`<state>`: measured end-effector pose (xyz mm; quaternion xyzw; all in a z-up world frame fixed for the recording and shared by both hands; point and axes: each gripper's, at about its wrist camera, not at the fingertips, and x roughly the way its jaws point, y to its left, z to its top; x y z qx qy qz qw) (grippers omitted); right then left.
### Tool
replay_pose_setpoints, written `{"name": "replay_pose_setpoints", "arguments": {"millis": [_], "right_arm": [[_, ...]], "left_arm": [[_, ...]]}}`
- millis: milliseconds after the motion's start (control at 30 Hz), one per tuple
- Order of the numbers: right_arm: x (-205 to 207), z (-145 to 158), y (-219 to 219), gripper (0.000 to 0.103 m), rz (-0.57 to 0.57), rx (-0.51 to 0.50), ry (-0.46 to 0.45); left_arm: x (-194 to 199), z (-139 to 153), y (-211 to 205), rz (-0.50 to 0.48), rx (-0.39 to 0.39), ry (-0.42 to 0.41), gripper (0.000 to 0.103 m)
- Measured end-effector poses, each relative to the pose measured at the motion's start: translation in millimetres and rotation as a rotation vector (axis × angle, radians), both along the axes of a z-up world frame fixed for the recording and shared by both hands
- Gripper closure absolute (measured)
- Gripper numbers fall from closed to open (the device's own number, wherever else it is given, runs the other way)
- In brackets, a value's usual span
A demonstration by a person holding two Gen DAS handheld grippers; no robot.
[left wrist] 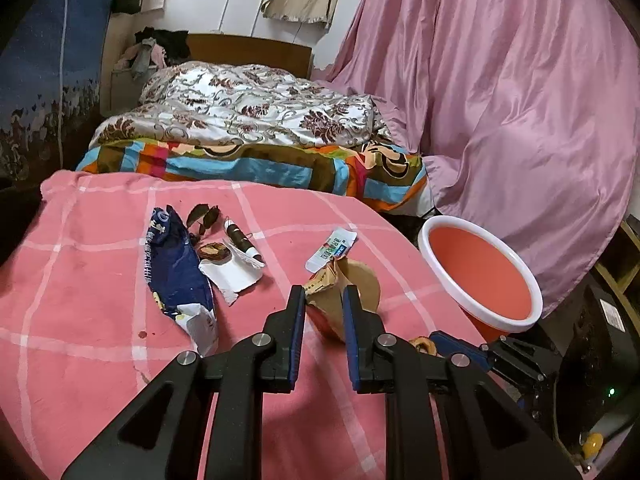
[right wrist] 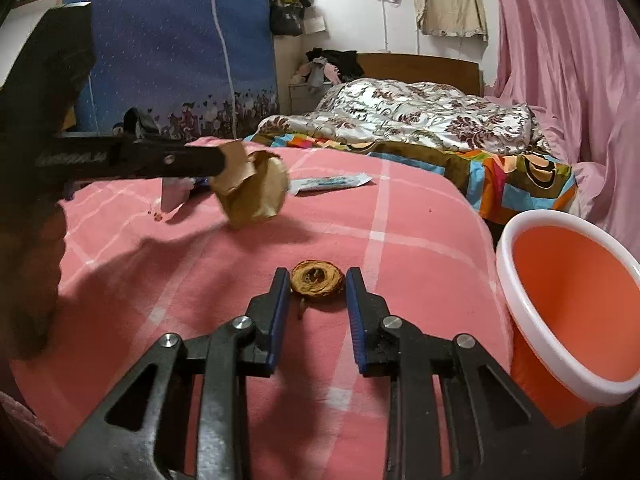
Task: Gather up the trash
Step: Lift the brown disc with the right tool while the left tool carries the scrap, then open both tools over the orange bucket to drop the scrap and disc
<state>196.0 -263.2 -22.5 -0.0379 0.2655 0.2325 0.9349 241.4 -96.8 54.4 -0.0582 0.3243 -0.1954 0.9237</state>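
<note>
Brown crumpled paper bag [left wrist: 340,292] sits pinched between the blue pads of my left gripper [left wrist: 323,300]; the right wrist view shows it lifted clear of the pink checked blanket [right wrist: 400,216], its shadow falling beneath it. My right gripper [right wrist: 318,282] is low over the blanket, jaws partly apart, bracketing a small brown ring-shaped scrap [right wrist: 317,280]. The left pad looks to touch its edge; on the right side I cannot tell whether there is contact, so no firm grip recorded. Orange bin with white rim [left wrist: 480,276] stands just off the blanket's right edge, mouth tilted toward me. Remaining litter on the blanket: blue snack wrapper [left wrist: 176,268], torn white paper [left wrist: 234,276], a dark spool-like item [left wrist: 242,242], dry leaves [left wrist: 204,218], and a small white-and-green sachet [left wrist: 331,249] just beyond the bag.
</note>
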Motion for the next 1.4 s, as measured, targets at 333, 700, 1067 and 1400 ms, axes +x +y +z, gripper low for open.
{"name": "replay_pose_setpoints", "arguments": {"millis": [333,700,1067,1400], "right_arm": [[-22.1,58.4,-33.8,0.068,-0.083,0.129,-0.276],[-49.6,110.2,-72.4,0.068,-0.212,0.15,-0.565],[-66.3,123.9,-135.3,0.068,-0.409,0.202,-0.654],[-52.8,109.0,-179.5,0.068,-0.544,0.216,-0.524]], "left_arm": [[-42.4,15.7,-18.4,-0.041,0.089,-0.187,0.088],[-67.8,48.3,-54.6,-0.061,0.031,-0.456,0.088],[-72.5,63.8,-121.9,-0.129,-0.004,-0.662,0.087],[-55.6,62.5,-170.8,-0.21,-0.012,-0.651,0.087]]}}
